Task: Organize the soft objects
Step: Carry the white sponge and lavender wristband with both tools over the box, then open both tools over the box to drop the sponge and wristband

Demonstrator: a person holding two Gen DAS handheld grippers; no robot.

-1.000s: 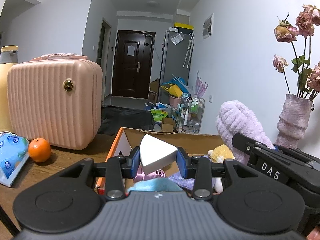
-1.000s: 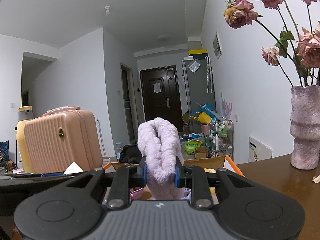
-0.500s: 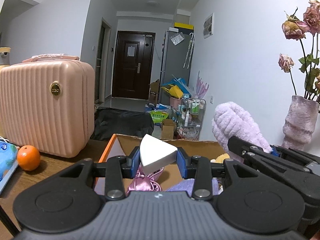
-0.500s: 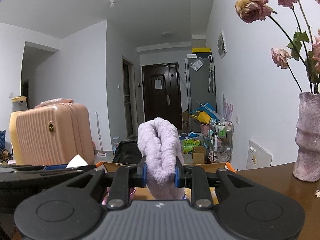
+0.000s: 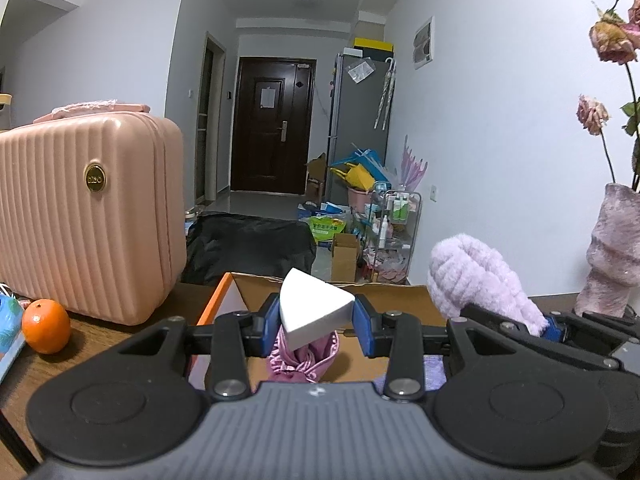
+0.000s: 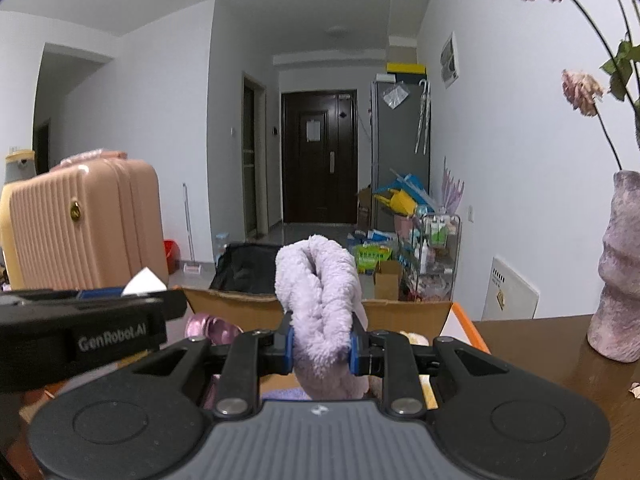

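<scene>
My left gripper (image 5: 316,322) is shut on a white wedge-shaped sponge (image 5: 312,306), held above an open cardboard box (image 5: 256,286) with an orange rim. A pink satin scrunchie (image 5: 302,354) lies in the box just below the sponge. My right gripper (image 6: 320,346) is shut on a folded lilac fluffy cloth (image 6: 320,292), also over the box (image 6: 404,310). In the left wrist view the lilac fluffy cloth (image 5: 476,280) and the right gripper sit to the right. In the right wrist view the left gripper's body crosses the left side, with the sponge's tip (image 6: 144,282) showing above it.
A pink ribbed suitcase (image 5: 84,216) stands on the wooden table (image 5: 96,338) at the left, with an orange (image 5: 46,326) in front of it. A mauve vase (image 6: 622,272) with dried roses stands at the right. A dark bag and clutter lie on the floor beyond.
Both grippers have moved forward over the box with their loads; the suitcase and orange have slid left in the left view, and the vase has shifted right in both views.
</scene>
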